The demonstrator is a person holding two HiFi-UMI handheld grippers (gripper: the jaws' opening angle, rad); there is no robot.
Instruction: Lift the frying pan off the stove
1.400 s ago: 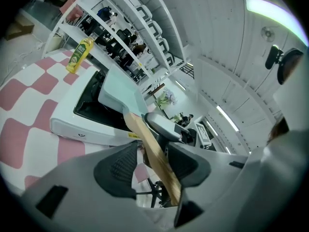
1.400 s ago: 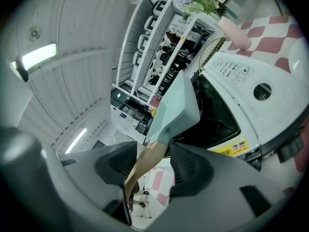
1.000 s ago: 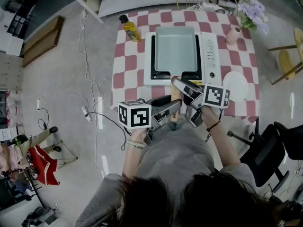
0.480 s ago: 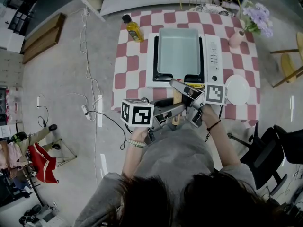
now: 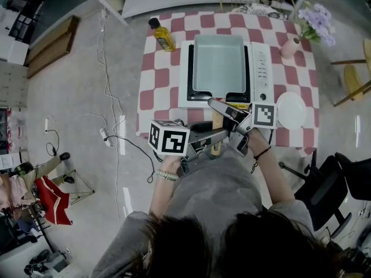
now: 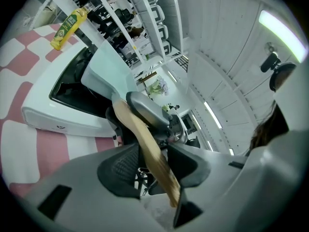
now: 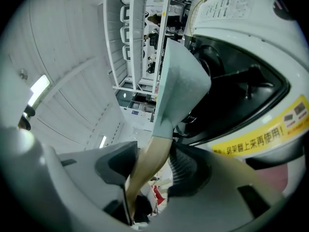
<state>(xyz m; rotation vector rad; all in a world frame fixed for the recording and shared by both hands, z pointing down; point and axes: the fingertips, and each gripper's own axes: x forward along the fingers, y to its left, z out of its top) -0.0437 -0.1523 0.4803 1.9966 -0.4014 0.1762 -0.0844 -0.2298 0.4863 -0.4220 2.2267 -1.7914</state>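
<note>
A: Where's the frying pan?

B: It sits flat on the stove, straight ahead of you. Its wooden handle sticks out over the edge of the checkered table toward you.

A: And my tools?

B: Your right gripper straddles the handle near the stove. Your left gripper straddles it nearer the free end. Both pairs of jaws have just been closing in, yet they stand wide and haven't clamped.

A: Around that?

B: An oil bottle is at the stove's far left corner. A white plate is beside your right gripper.
</note>
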